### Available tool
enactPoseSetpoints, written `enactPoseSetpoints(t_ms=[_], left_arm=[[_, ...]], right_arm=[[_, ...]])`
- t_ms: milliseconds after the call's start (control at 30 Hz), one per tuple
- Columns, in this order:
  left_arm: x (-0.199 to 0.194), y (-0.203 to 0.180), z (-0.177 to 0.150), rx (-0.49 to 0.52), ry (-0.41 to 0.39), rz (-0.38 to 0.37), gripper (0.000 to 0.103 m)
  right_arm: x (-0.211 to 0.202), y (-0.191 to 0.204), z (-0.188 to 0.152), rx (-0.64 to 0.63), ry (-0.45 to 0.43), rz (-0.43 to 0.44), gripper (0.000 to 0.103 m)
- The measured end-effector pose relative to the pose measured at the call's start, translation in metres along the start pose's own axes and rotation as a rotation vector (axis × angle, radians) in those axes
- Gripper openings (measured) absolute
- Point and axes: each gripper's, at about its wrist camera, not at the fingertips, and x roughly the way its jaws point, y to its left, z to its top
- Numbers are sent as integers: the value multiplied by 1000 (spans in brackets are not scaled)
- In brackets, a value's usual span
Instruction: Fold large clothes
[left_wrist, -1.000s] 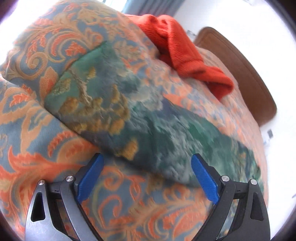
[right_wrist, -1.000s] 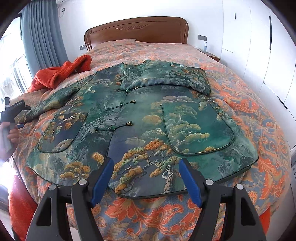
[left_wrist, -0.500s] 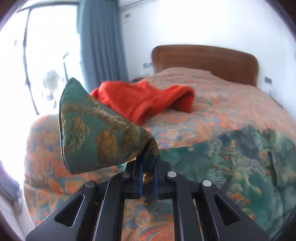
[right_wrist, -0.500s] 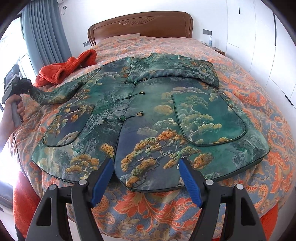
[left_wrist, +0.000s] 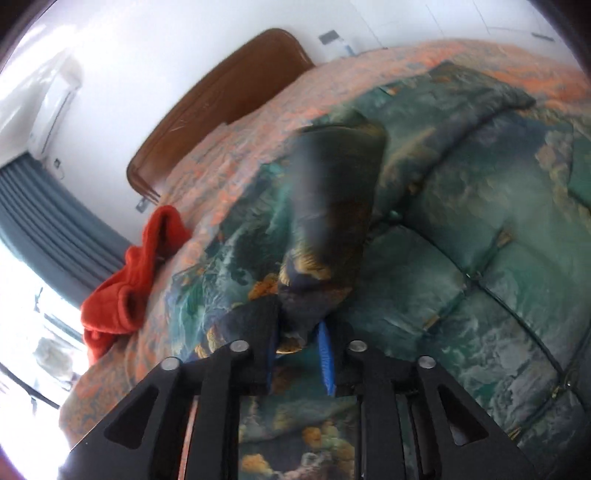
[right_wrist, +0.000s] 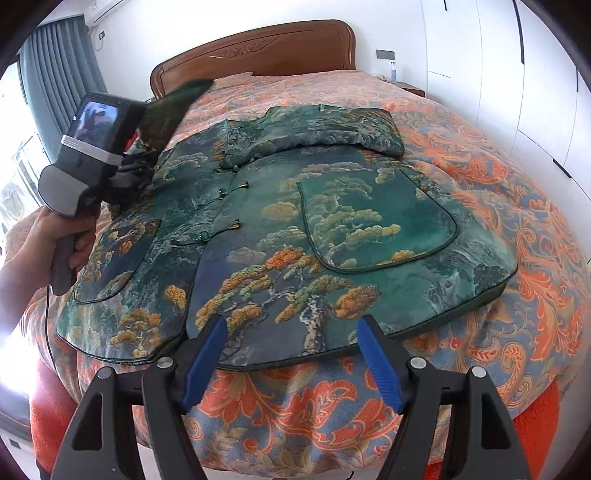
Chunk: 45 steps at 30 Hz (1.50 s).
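Observation:
A green padded jacket with a pine-tree print lies flat, front up, on the bed; its right sleeve is folded across the chest. My left gripper is shut on the cuff of the left sleeve and holds it lifted over the jacket's body. In the right wrist view the left gripper hangs over the jacket's left shoulder with the sleeve sticking up. My right gripper is open and empty, just in front of the jacket's hem.
The bed carries an orange and blue paisley cover. A red garment lies near the bed's left edge. A wooden headboard stands at the back, white wardrobes to the right, curtains to the left.
My left gripper closed on the sleeve cuff, lifted it, and swung it right over the jacket's body. My right gripper moved a little closer to the hem and stayed open.

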Motion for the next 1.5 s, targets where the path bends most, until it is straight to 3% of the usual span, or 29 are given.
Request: enactPoseSetpoints(t_ms=[33,67,100,167,300,467,567,767,800,867,967,1067,1167,1267,1433,1500], left_arm=[[-1,-4,-4,8,2,-8,58],[-6,-7,-9,12,-13,1,79],[-11,-8,-14,14,-33,11,90],[-32,-6,-25,14,-60,6,93],[-55,16,-52,-85,-20,-50,94],[-71,43,-82,-277,36,-84,94],[-79,61,-102,-380,53,-88,94],[-83,82,-139,-517,102,-135,94],[-80,83,-142,-525,108,-131,94],[-80,86,-155,-539,123,-122,94],[-77,89,-167,-572,153,-137,94],[-80,95,-168,-614,146,-165,94],[-86,100,-162,-637,115,-172,94],[-88,102,-157,-648,101,-181,94],[-81,99,-153,-624,122,-192,94],[-76,99,-151,-603,134,-190,94]], right_arm=[[0,-4,0,6,3,-3,75],[0,-7,1,13,5,-4,75],[0,-10,3,18,4,-1,75],[-1,-14,12,15,-7,8,75],[6,-17,46,45,-32,76,75],[69,-5,110,179,44,429,75],[128,8,152,243,104,505,75],[225,41,201,221,211,428,74],[232,45,201,218,216,413,69],[227,57,204,177,175,390,16],[202,77,214,40,83,386,12],[181,93,245,-95,-36,311,12],[181,98,285,-141,-104,243,12],[202,101,308,-165,-104,201,12],[261,101,306,-187,-7,120,12],[278,96,302,-173,26,101,22]])
